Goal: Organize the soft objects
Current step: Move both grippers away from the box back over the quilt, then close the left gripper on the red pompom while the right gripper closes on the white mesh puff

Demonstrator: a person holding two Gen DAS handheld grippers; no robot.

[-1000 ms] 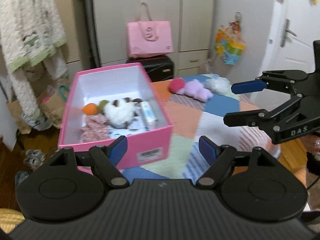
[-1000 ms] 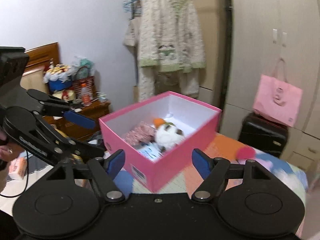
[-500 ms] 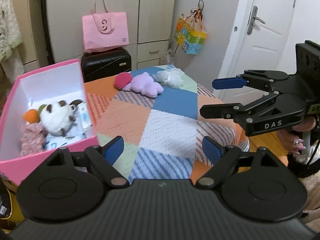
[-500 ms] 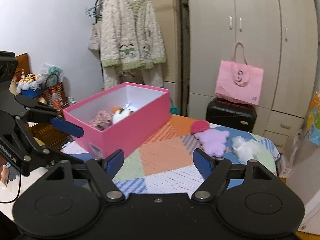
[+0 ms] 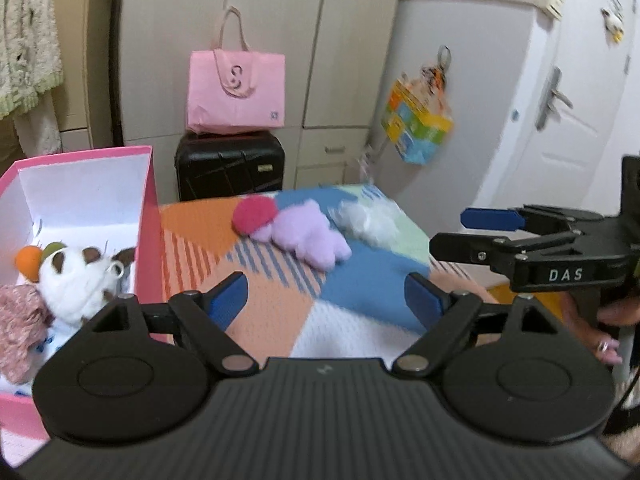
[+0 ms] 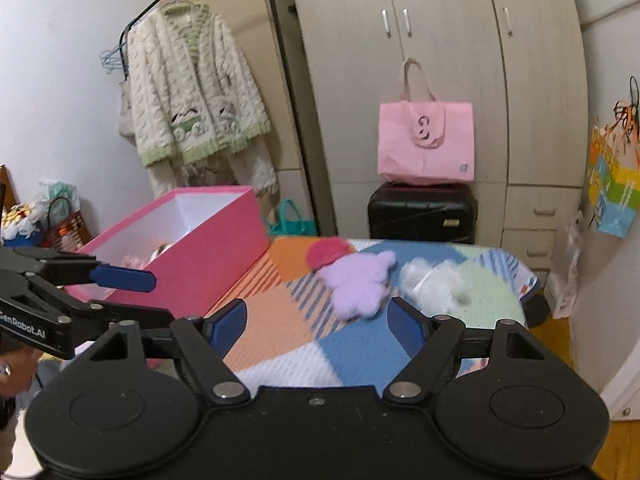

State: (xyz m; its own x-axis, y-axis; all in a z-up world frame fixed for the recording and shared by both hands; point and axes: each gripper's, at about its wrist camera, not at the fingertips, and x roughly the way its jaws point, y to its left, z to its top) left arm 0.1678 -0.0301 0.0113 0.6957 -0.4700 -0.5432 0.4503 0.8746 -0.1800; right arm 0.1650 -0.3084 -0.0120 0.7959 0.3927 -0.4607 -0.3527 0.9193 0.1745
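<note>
Left wrist view: left gripper (image 5: 326,300) spread, holding nothing, above the patchwork table (image 5: 280,312); pink box (image 5: 146,216) at left holds a white plush (image 5: 80,284). Ahead lie a red pompom (image 5: 254,215), lilac plush (image 5: 308,234) and white fluff (image 5: 370,220) (touching in a row).

Right wrist view: right gripper (image 6: 318,320) spread, empty, facing the lilac plush (image 6: 356,280).

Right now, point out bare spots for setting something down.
Free: patchwork tablecloth between pink cardboard box and lilac plush toy, up to the near edge. Crowded: far end, with red pompom, lilac toy, white fluffy tuft.
</note>
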